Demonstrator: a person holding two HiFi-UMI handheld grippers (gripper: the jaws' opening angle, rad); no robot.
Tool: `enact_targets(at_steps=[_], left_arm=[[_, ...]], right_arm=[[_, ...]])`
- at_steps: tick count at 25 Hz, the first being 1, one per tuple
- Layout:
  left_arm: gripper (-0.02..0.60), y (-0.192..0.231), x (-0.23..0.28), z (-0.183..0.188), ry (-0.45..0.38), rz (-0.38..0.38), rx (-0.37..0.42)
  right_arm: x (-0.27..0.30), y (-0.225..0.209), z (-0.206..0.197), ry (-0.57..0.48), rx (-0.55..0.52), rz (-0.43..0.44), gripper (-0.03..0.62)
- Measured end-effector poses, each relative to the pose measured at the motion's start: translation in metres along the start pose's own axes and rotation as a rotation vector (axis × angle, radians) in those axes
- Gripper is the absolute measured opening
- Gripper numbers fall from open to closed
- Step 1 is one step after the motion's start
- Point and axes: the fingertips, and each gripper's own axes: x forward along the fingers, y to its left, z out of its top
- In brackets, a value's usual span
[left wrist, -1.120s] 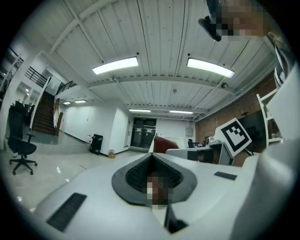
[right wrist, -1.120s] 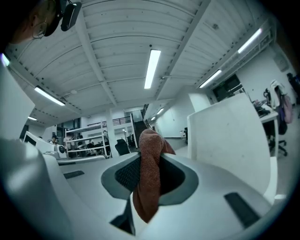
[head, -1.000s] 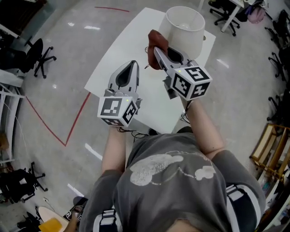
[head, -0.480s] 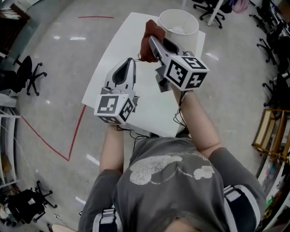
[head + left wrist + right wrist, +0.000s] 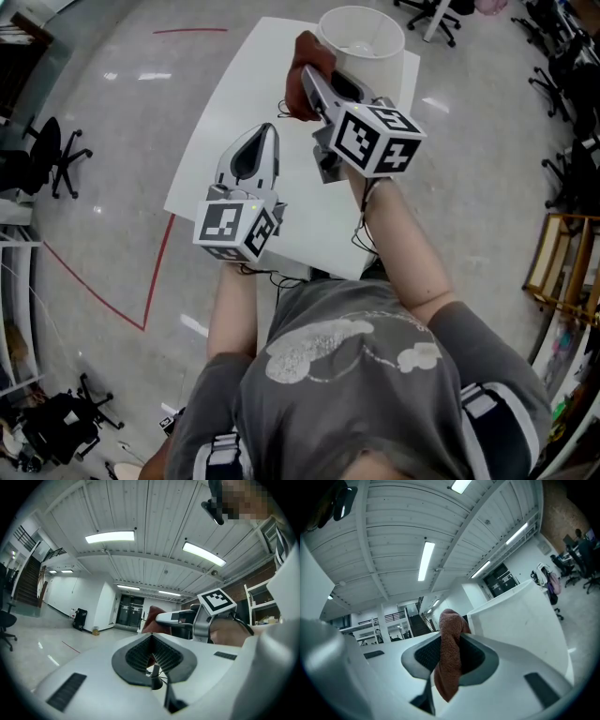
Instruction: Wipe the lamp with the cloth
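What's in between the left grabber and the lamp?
The right gripper, shut on the brown cloth, sits between the left gripper and the white lamp; the head view shows it.

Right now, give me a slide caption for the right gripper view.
Right gripper shut on a reddish-brown cloth, held beside the white lampshade.

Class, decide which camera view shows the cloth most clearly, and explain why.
The right gripper view: the cloth hangs centre-frame, clamped in the right gripper's jaws, its weave visible. The head view shows only a brown bunch beside the lamp; the left gripper view only a small patch behind the right gripper.
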Motion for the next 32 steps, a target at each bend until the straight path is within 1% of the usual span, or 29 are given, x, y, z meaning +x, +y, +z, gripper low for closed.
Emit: enact_targets(at_steps=[6, 13, 15, 18, 20, 23, 27, 32], left_arm=[[0.008, -0.003, -0.002, -0.008, 0.024, 0.02, -0.017], [0.008, -0.02, -0.003, -0.044, 0.063, 0.055, -0.038], [0.008, -0.017, -0.007, -0.055, 0.083, 0.074, -0.054], [0.008, -0.005, -0.022, -0.066, 0.106, 0.1, -0.071], [0.008, -0.003, -0.026, -0.07, 0.113, 0.12, -0.074], [0.008, -0.012, -0.024, -0.068, 0.1, 0.15, -0.076], [0.008, -0.03, -0.017, -0.048, 0.051, 0.174, -0.063], [0.008, -0.039, -0.011, -0.017, -0.013, 0.193, -0.035]], right_arm=[[-0.001, -0.009, -0.027, 0.069, 0.01, -0.013, 0.091], [-0.029, -0.032, -0.074, 0.173, 0.005, -0.012, 0.091], [-0.032, -0.035, -0.089, 0.206, 0.007, -0.011, 0.091], [-0.034, -0.028, -0.113, 0.251, 0.022, -0.005, 0.091], [-0.039, -0.027, -0.12, 0.269, 0.018, 0.004, 0.091], [-0.048, -0.028, -0.115, 0.283, -0.002, 0.041, 0.091], [-0.06, -0.02, -0.085, 0.267, -0.032, 0.128, 0.091], [-0.06, -0.008, -0.046, 0.217, -0.045, 0.231, 0.091]])
